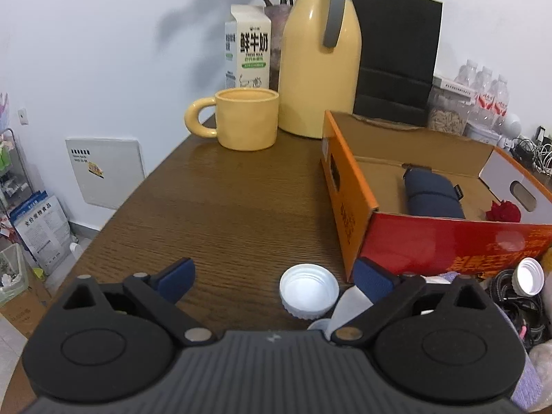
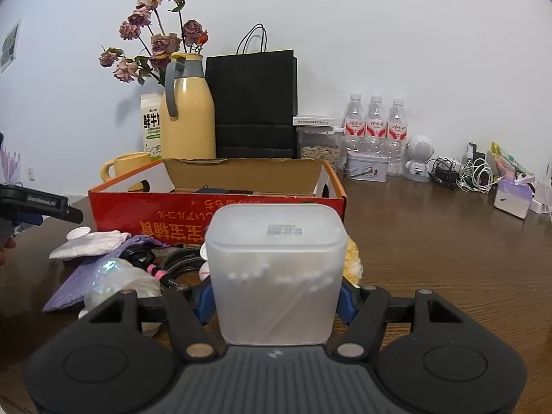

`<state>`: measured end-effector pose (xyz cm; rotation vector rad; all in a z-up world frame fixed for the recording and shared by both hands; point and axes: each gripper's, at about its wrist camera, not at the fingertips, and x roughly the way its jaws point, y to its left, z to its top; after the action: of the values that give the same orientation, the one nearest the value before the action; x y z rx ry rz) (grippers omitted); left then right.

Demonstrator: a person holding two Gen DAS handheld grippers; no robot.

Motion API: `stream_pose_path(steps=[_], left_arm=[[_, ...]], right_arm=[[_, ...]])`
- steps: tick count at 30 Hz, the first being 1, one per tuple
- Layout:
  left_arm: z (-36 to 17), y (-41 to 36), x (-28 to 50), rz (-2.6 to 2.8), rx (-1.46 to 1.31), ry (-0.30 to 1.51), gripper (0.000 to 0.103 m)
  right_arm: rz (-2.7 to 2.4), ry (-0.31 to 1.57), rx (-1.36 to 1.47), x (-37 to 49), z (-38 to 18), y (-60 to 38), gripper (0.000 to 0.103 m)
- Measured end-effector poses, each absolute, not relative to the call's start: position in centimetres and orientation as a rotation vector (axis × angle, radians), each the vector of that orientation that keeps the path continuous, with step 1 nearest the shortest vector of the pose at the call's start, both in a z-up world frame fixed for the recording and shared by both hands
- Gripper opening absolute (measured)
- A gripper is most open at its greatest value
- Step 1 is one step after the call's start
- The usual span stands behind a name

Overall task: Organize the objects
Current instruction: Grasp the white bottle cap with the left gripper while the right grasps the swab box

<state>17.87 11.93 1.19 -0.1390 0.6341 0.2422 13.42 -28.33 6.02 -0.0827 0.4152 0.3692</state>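
Cotton swab box held tight, ready to go into the orange box.

The right gripper (image 2: pixel 276 302) has its blue pads pressed on both sides of the frosted cotton swab box (image 2: pixel 277 276), so it is holding it just in front of the orange cardboard box (image 2: pixel 214 212). To do this well, I think it should keep the squeeze steady, lift the swab box over the red front wall, and set it down in the bare part beside the dark blue pouch (image 1: pixel 433 191). It should let go only when the box rests flat. The left gripper (image 1: pixel 272 279) has its jaws wide with nothing held, and a white cap (image 1: pixel 308 289) lies on the wooden table (image 1: pixel 224 200) between them.
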Motion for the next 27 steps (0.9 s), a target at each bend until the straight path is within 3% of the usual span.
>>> stream_pose_path(steps=[10, 18, 20, 27], left_arm=[[0.0, 11.7, 19.9, 0.237, -0.124, 0.679, 0.094], [-0.8, 11.6, 19.8, 0.249, -0.116, 0.694, 0.068], [-0.8, 11.4, 19.6, 0.245, -0.103, 0.686, 0.044], [-0.3, 11.3, 18.8, 0.241, -0.115, 0.653, 0.041]], right_arm=[[0.340, 0.408, -0.089, 13.1, 6.1, -28.2, 0.064], [0.336, 0.407, -0.087, 12.8, 6.1, -28.3, 0.064], [0.336, 0.408, -0.086, 12.8, 6.1, -28.2, 0.064], [0.338, 0.407, -0.079, 12.7, 5.9, -28.4, 0.064]])
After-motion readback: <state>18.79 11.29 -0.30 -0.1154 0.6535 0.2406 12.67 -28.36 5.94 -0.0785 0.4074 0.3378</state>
